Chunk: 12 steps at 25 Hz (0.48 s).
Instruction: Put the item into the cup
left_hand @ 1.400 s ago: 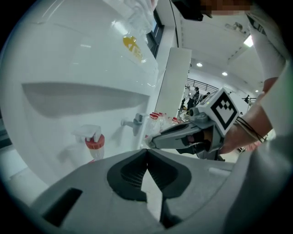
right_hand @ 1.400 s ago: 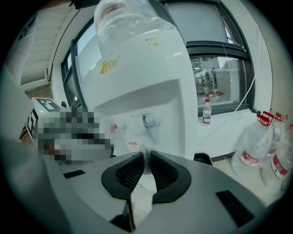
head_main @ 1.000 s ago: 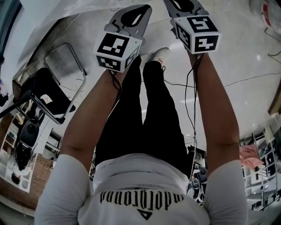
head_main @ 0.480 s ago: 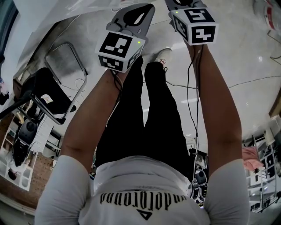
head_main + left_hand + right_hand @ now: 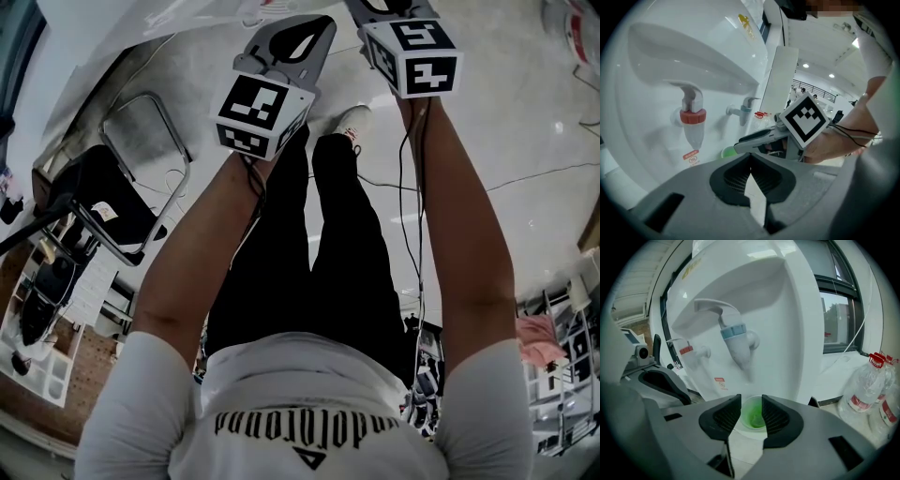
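The green cup [image 5: 753, 418], just beyond the right gripper [image 5: 750, 408] whose untouching jaws had just been opening, looked light and crushable, best pinched gently at its rim; the left gripper [image 5: 750, 165] was closed, empty.

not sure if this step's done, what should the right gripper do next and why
Probably ease the right gripper straight back. Its fingers have just been opening and grip nothing; the green cup shows in the gap, standing under the blue tap.

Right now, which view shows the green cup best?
Right gripper view: the green cup sits centre frame with its inside visible, under the blue tap. Left gripper view catches only a green sliver of it; head view shows none.
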### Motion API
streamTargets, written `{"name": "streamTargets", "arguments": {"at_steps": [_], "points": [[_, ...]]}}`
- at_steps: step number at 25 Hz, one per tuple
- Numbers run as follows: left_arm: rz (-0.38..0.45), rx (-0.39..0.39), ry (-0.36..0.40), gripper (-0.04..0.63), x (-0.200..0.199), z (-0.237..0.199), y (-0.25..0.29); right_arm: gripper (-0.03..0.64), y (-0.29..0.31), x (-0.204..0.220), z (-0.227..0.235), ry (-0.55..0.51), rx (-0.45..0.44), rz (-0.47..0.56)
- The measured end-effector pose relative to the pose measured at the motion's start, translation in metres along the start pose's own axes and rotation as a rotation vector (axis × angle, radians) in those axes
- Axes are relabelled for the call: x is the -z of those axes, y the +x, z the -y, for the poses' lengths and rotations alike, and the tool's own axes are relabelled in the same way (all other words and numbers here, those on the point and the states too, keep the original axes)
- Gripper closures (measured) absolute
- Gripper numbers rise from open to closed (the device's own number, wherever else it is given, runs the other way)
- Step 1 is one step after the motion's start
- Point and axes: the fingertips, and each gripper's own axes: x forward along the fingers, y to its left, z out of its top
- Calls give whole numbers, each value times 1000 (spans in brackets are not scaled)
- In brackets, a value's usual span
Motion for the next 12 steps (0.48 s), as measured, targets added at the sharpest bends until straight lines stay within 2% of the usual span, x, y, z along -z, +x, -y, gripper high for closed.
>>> {"name": "streamTargets", "arguments": {"at_steps": [8, 12], "points": [[13, -4, 10, 580, -10, 6, -10, 497, -17, -4, -3, 15, -4, 1], [35, 3, 26, 581, -31, 16, -26, 556, -40, -14, -11, 12, -5, 6]]}}
